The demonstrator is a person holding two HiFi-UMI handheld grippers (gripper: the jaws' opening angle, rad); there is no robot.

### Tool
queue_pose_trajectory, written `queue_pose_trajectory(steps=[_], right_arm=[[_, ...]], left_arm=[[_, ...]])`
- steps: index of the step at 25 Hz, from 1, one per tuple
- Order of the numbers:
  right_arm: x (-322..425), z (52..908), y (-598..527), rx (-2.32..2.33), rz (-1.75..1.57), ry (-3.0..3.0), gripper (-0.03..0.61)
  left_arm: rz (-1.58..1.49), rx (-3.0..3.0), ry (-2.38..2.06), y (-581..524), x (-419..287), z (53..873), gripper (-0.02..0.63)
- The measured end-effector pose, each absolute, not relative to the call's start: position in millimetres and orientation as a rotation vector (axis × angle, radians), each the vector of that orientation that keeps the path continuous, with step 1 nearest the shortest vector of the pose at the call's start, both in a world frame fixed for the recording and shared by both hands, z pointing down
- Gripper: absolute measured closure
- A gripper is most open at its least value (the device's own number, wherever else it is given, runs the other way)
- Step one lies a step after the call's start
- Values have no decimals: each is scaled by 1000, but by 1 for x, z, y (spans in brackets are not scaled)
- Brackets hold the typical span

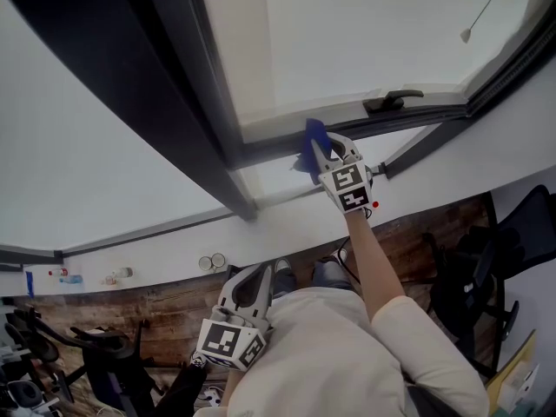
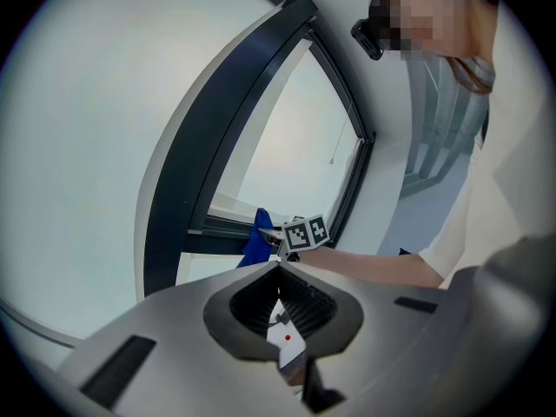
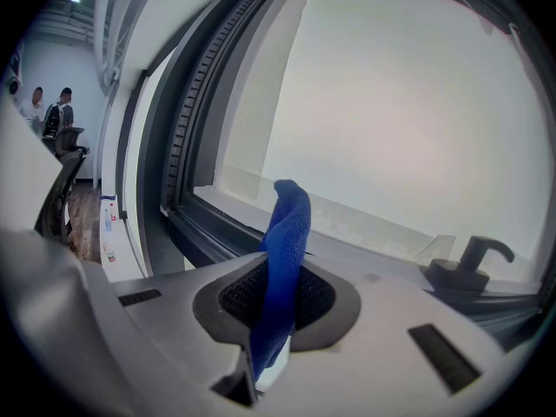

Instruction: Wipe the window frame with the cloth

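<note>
Head view: the right gripper (image 1: pixel 328 153) holds a blue fabric cloth (image 1: pixel 313 139) against the dark metal window frame (image 1: pixel 261 150); the left gripper (image 1: pixel 252 289) hangs low by the person's chest. Left gripper view: its jaws meet, empty; right gripper view: jaws clamped on the cloth, near the frame's lower rail.

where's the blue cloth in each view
Head view: blue cloth upper centre, at the tip of the right gripper, against the window frame.
Left gripper view: centre, just left of the right gripper.
Right gripper view: centre, standing up between the jaws.
Shared landmark: the dark window frame, in all three.
</note>
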State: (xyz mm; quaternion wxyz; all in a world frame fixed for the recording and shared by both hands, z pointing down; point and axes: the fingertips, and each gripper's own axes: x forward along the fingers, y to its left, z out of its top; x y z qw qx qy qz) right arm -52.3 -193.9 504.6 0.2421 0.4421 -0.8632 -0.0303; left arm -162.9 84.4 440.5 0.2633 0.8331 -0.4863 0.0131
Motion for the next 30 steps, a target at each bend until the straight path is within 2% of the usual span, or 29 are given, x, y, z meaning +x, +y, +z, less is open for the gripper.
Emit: queue_pose_trajectory(steps=[13, 22, 30], right_arm=[[-45, 505, -195, 1171, -78, -2383, 534], [-13, 501, -201, 1213, -75, -2340, 534], [-17, 507, -208, 1159, -72, -2370, 534]], left_arm=[[64, 2284, -1285, 77, -148, 441, 606], [64, 2442, -1198, 33, -125, 412, 605], [74, 2444, -1202, 5, -112, 416, 606]])
